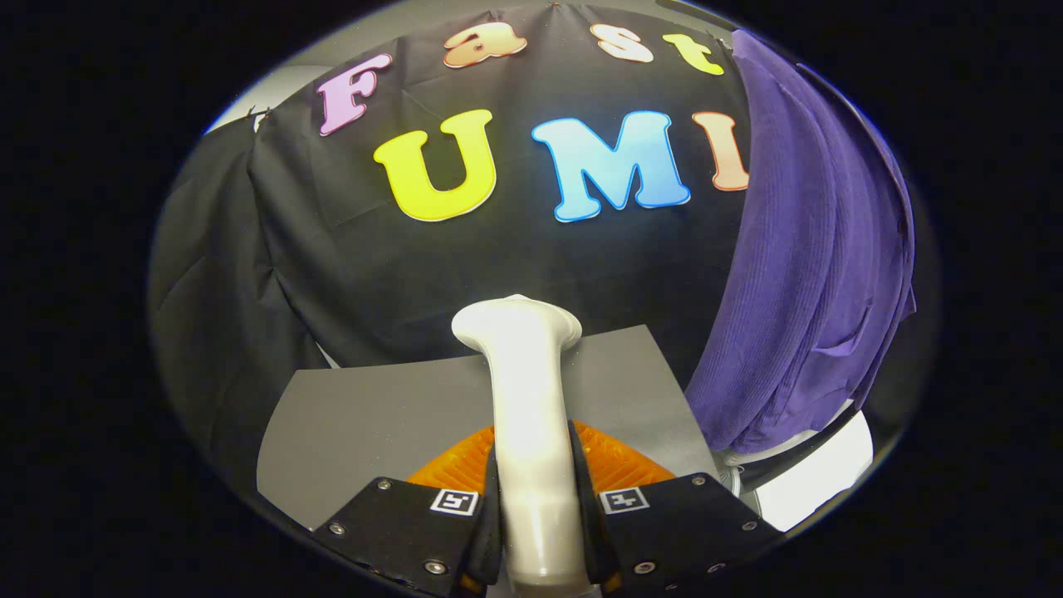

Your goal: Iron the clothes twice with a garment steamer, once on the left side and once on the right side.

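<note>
the gripper (pixel 536 507) is clamping the white garment steamer (pixel 525 399) by its handle, both fingers pressing its sides, jaws closed down to the handle's width. the steamer is pointing forward beyond the fingers, its head standing over a grey mat (pixel 374 423), likely so the nozzle can be swung toward the cloth. the purple garment (pixel 797 274) is hanging to the right, well apart from the steamer head, draping low enough for a pass. an orange ribbed piece (pixel 614 461) is lying just behind the handle.
</note>
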